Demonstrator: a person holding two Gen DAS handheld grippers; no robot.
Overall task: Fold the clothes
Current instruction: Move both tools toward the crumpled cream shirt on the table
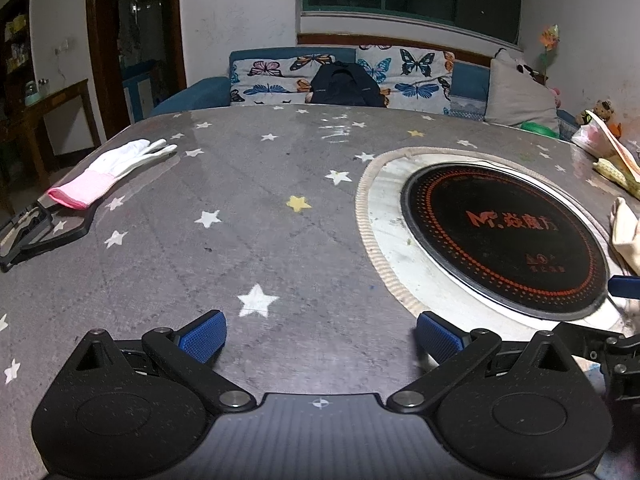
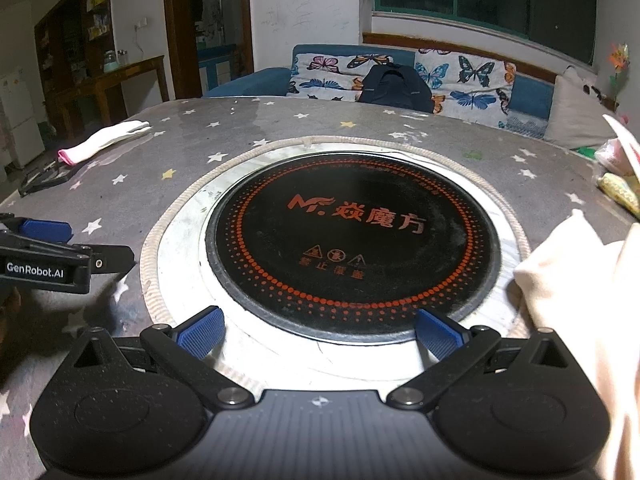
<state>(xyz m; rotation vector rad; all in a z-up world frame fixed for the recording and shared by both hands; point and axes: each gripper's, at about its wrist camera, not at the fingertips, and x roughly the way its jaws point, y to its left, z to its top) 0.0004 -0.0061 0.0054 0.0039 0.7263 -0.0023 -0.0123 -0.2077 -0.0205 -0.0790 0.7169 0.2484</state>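
pale peach cloth (image 2: 568,280), soft and rumpled, is being seen at the right edge of the right wrist frame beside the glossy black round hob (image 2: 352,248). both the left gripper (image 1: 322,338) and right gripper (image 2: 320,334) are being held apart, empty; a low reach toward a cloth corner is being advised.

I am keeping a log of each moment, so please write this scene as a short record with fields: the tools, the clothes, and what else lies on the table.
left tool: open, empty, over the grey star cloth
right tool: open, empty, at the near edge of the hob
garment: pale, bunched at the right of the hob, not yet gripped
glove: white with a pink cuff, far left on the table
behind the table: sofa with a dark bag
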